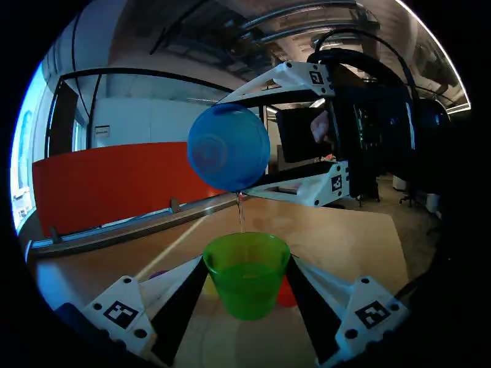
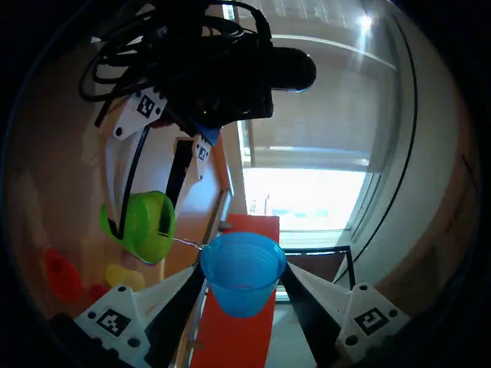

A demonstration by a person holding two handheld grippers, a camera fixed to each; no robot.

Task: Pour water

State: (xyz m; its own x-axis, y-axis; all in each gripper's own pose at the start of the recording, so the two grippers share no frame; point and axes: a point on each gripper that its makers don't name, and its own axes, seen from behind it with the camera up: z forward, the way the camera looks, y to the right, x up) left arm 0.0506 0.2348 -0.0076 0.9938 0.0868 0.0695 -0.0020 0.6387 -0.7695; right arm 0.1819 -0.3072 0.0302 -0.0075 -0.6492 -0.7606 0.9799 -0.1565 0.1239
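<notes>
Left gripper (image 1: 247, 264): low and near in the left gripper view, its two fingers drawn in narrow on the sides of the green cup (image 1: 247, 282), which they hold upright above the wooden table (image 1: 344, 239).
Orange partition (image 1: 104, 184): far left, along the table's far edge, with a pale wall behind it.
Small things on the table: a yellow piece (image 1: 210, 287) just left of the green cup's base and a red piece (image 1: 286, 295) just right of it. Both are partly hidden by the cup, so their shape cannot be told from here.
Green cup: centre, mouth up, its lower part darker through the translucent wall.
Water (image 1: 240, 211): a thin stream drops from the blue cup's low rim into the green cup's mouth.
Blue cup (image 1: 228, 154): directly above the green cup, tipped onto its side, base turned toward the camera.
Right gripper (image 1: 230, 150): reaches in from the right, one finger above and one below the blue cup, both pressed against it. Part of a hand (image 1: 320, 127) shows farther back between the fingers, with a black camera body behind.
Right gripper view, left to right: a red cup (image 2: 61, 276) and a yellow one (image 2: 123, 276) on the table, then the green cup (image 2: 144, 226) in the left gripper's fingers under a tangle of black cables (image 2: 184, 37). Next comes the blue cup (image 2: 242, 279), near, clamped between the right gripper's own fingers, and a bright window (image 2: 307, 196) at far right.
</notes>
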